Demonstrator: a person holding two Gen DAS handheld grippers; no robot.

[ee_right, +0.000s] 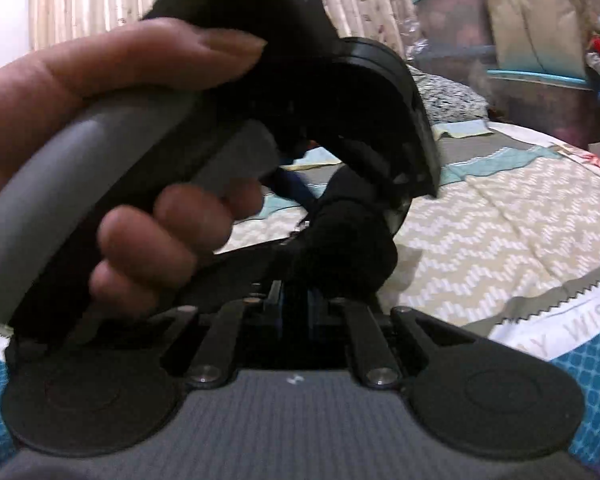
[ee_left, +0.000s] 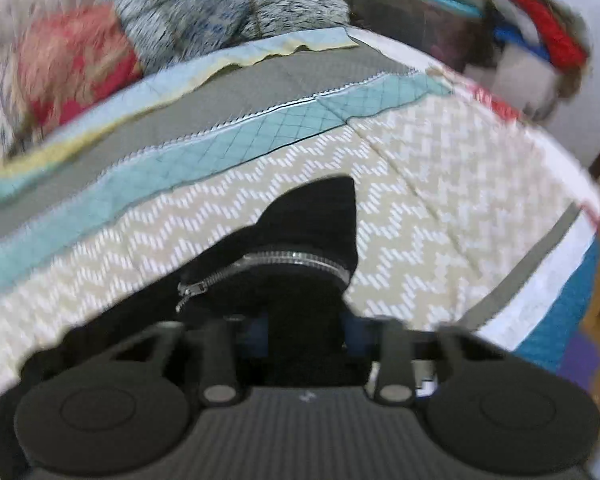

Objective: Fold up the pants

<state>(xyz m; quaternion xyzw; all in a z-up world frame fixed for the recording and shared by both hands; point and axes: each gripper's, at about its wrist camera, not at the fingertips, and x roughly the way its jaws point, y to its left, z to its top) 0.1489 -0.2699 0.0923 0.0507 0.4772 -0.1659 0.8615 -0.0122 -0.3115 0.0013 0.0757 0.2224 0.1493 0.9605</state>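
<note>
The black pants (ee_left: 312, 224) with a silver zipper (ee_left: 268, 264) hang bunched from my left gripper (ee_left: 304, 332), which is shut on the fabric above the quilted bed. In the right wrist view my right gripper (ee_right: 300, 300) is shut on another bunch of the black pants (ee_right: 348, 248). The left gripper's body and the hand holding it (ee_right: 100, 120) fill the left and middle of that view, very close in front. Both grippers hold the cloth side by side above the bed.
A patchwork quilt (ee_left: 440, 184) with beige zigzag, teal and grey bands covers the bed. A grey furry blanket (ee_left: 228, 8) and a red patterned cloth (ee_left: 72, 56) lie at its far end. Storage boxes and piled cloth (ee_right: 540, 40) stand beyond the bed.
</note>
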